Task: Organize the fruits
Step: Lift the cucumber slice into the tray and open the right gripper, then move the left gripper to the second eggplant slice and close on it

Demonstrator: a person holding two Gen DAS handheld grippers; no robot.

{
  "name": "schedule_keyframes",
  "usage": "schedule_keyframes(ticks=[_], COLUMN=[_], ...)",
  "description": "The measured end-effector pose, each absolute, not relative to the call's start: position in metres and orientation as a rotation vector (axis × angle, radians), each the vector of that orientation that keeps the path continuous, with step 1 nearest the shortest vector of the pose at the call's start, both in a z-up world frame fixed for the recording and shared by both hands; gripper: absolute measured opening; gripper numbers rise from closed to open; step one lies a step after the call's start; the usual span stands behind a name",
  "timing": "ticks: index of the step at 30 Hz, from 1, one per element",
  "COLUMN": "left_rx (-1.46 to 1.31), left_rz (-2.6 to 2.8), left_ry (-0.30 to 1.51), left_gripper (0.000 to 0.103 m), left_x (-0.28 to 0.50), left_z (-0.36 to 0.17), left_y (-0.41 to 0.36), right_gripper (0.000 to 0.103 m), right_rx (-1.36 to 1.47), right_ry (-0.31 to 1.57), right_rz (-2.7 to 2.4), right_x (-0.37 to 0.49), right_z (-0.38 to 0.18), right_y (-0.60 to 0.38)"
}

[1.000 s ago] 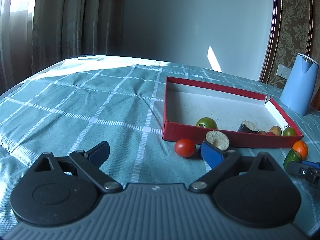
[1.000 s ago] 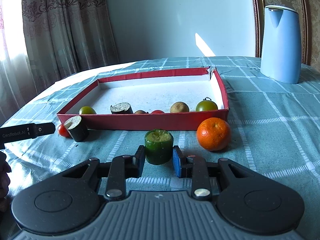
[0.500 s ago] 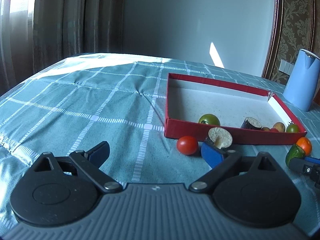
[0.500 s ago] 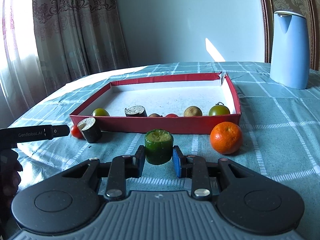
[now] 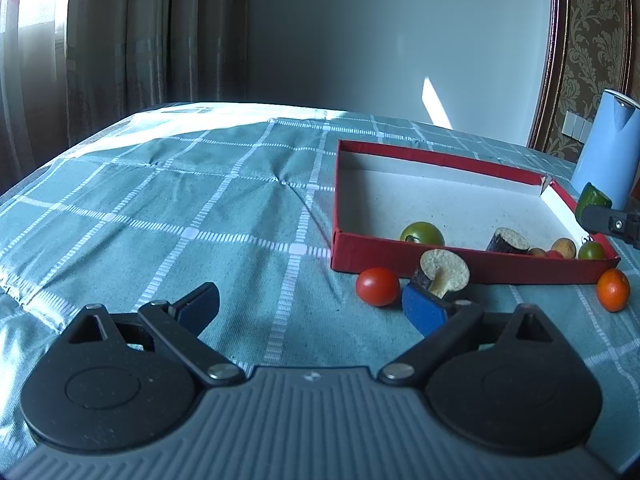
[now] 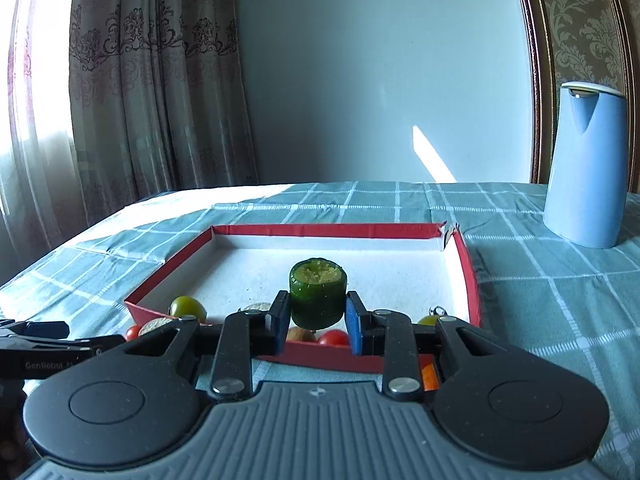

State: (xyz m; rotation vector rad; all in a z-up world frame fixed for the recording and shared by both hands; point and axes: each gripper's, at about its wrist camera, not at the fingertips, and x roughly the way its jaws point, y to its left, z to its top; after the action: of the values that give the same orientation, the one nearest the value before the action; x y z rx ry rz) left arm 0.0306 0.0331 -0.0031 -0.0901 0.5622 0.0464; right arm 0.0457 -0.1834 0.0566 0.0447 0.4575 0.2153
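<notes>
My right gripper (image 6: pixel 317 322) is shut on a green cucumber chunk (image 6: pixel 318 294) and holds it in the air above the near wall of the red box (image 6: pixel 466 268); it also shows in the left wrist view (image 5: pixel 594 199). The box (image 5: pixel 472 268) holds a green tomato (image 5: pixel 422 233), an eggplant piece (image 5: pixel 508 240) and a few small fruits. My left gripper (image 5: pixel 310 306) is open and empty low over the cloth. A red tomato (image 5: pixel 377 286), a cut eggplant piece (image 5: pixel 442 274) and an orange (image 5: pixel 613 290) lie on the cloth before the box.
A blue kettle (image 6: pixel 586 166) stands at the back right of the table. A teal checked cloth (image 5: pixel 180 216) covers the table. Curtains hang at the left and a wall is behind.
My right gripper has lifted the cucumber chunk off the cloth and carried it up and forward over the box's near wall. The left gripper has stayed open and nearly still.
</notes>
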Motion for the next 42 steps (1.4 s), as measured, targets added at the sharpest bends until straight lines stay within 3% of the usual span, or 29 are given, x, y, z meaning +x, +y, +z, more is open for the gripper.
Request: schedule_keyframes(ticks=[14, 42], left_rx=[-0.085, -0.095], left_rz=[0.035, 0.053], left_ry=[0.564, 0.579], left_gripper=[0.099, 0.101], left_x=[0.031, 0.033], left_z=[-0.003, -0.005], left_y=[0.032, 0.035], right_gripper=[0.028, 0.03], right_rx=[-0.004, 0.1], right_ry=[0.575, 0.497], right_rz=[0.155, 0.126], right_x=[0.098, 0.072], right_z=[0.026, 0.03], right_y=[-0.178, -0.2])
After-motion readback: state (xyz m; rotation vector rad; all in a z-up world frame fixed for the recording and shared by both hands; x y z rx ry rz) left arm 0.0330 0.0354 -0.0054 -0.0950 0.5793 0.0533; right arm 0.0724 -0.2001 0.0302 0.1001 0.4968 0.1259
